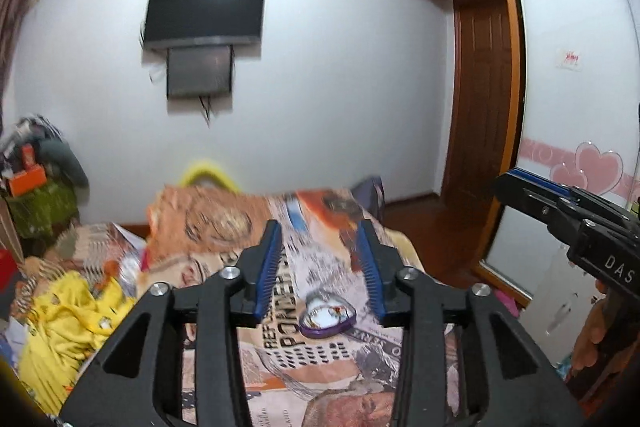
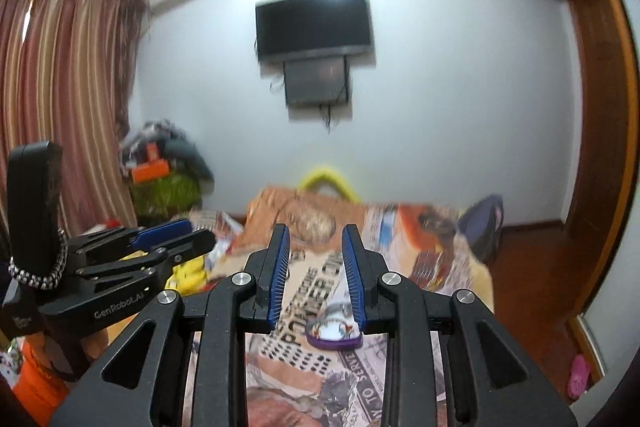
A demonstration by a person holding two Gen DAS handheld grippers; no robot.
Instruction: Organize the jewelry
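The left gripper point(image 1: 318, 267), black with 2 blue ribbed pads, fills the lower middle of the left wrist view with its jaws standing apart and nothing between them. Below and beyond the gap, in the lower centre of that frame, a small heart-shaped jewelry box with a purple rim and a white patterned lid point(image 1: 327, 315) lies on the newspaper-print bedspread in orange and beige point(image 1: 320, 367), clear of both pads. At the right edge of the same frame the right gripper point(image 1: 516, 183) juts in from the side, its blue pad showing along the top.

In the right wrist view, the right gripper point(image 2: 316, 267) sits in the lower middle, its 2 blue pads separated by a narrower gap with nothing clamped. The heart-shaped box point(image 2: 334, 333) shows just under the right-hand pad, resting on the bedspread point(image 2: 320, 379). At the left of this frame the left gripper point(image 2: 176, 235) points toward the centre, and a beaded silver bracelet point(image 2: 38, 277) wraps around its upright black handle.

Farther out, a crumpled yellow garment point(image 1: 68, 327) lies at the lower left of the left wrist view. A black wall-mounted television point(image 1: 204, 11) hangs on the white wall at upper centre, and a striped pink curtain point(image 2: 60, 99) fills the left of the right wrist view.
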